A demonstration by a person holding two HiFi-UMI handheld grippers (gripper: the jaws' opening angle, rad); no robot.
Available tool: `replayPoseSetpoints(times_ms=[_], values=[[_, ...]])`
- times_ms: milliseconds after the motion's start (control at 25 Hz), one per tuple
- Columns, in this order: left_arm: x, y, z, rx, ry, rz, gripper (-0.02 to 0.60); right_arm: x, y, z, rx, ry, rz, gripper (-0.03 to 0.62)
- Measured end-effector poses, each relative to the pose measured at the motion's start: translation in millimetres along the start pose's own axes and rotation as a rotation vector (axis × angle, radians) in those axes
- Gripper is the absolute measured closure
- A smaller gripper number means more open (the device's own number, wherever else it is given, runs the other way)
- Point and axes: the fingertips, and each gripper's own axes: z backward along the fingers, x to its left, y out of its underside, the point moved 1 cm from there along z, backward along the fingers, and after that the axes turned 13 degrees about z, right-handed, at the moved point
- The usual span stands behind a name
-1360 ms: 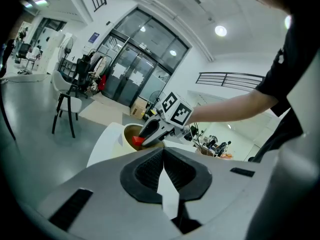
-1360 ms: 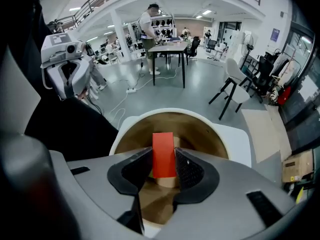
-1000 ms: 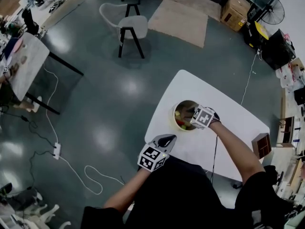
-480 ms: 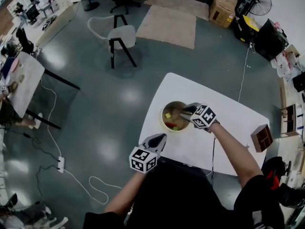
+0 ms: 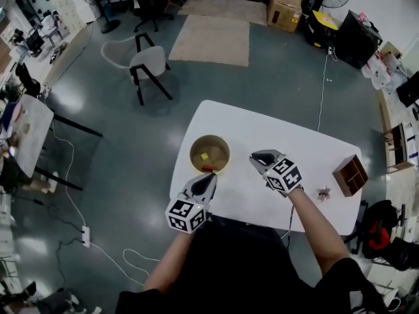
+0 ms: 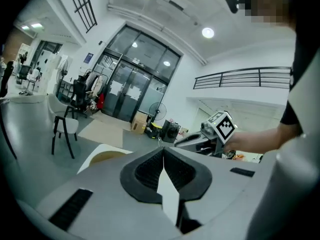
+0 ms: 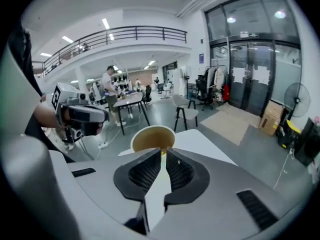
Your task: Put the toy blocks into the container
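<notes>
**Both jaws empty, blocks in the container, container close to the counter's edge**

The left gripper (image 5: 208,178) had its jaws shut on nothing. The right gripper (image 5: 256,156) had its jaws closing, down to a narrow slit, with nothing between them. Both hung over the near side of the counter (image 5: 275,126), the left just beside the container (image 5: 192,154), the right a little apart from it. Blocks (image 5: 204,156), one yellow and one red, lay inside the container, which stood near the counter's left edge. A careless swing of the left gripper could have clipped the rim and tipped it or pushed it off. A small dark thing (image 5: 324,192) lay near the box (image 5: 349,174); whether it was a missed block could not be told.
</notes>
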Motion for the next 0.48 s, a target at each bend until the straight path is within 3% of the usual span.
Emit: replayPoseSetpoints(times_ms=[240, 480], values=[[-38.5, -2.3, -31.2, -0.017, 0.019, -0.027, 0.577, -21.7, 41.9, 89.1, -0.11, 0.154, -0.168, 0.58], [-95.7, -13.2, -77.0, -0.081, 0.093, -0.102, 0.577, -57.5, 93.8, 185.5, -0.182, 0.327, -0.278, 0.586]])
